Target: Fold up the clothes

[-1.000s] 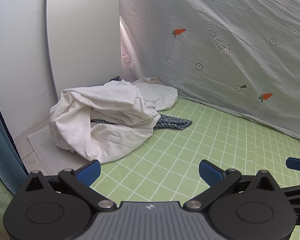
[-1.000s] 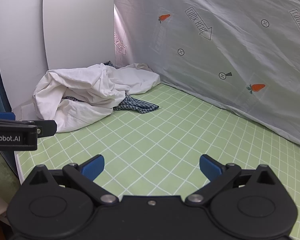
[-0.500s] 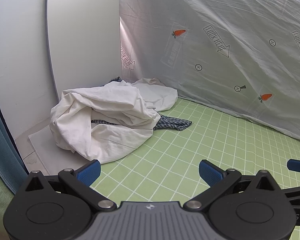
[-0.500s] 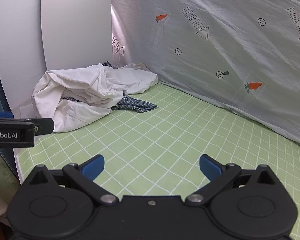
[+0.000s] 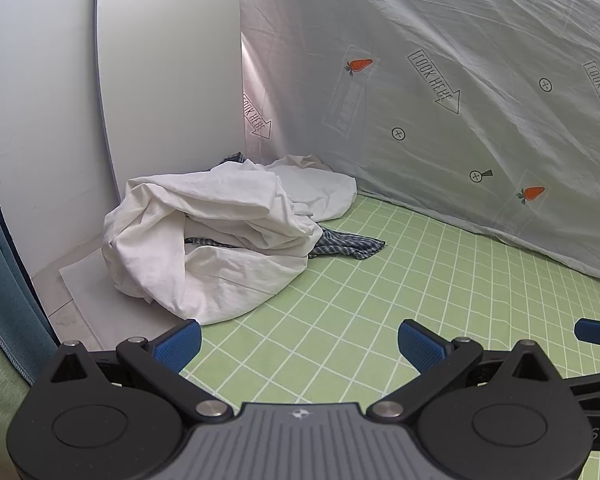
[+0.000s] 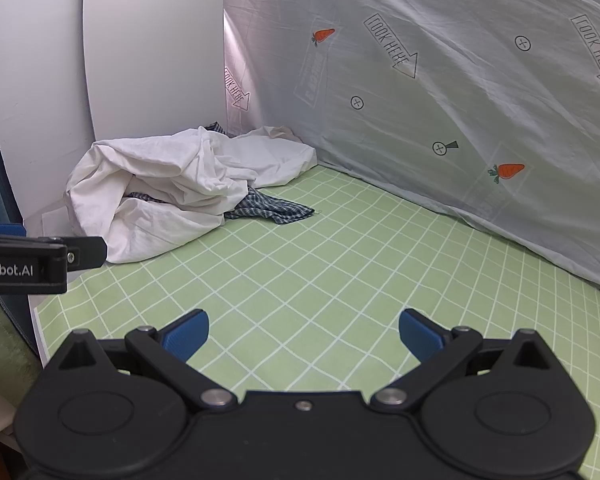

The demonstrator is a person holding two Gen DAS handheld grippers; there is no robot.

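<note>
left gripper (image 5: 299,340): jaws spread wide, nothing between the blue pads, hovering over the green grid mat (image 5: 380,300). right gripper (image 6: 304,330): likewise spread and empty, over the same mat. crumpled white garment (image 5: 220,236) lies heaped at the mat's far left corner, against the white panel (image 5: 168,80). a blue checked garment (image 5: 348,245) pokes out from beneath it. printed grey sheet (image 5: 460,100) forms the backdrop.

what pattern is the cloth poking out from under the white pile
A dark blue-and-white check, on the checked cloth under the white garment; clearest in the right wrist view.
</note>
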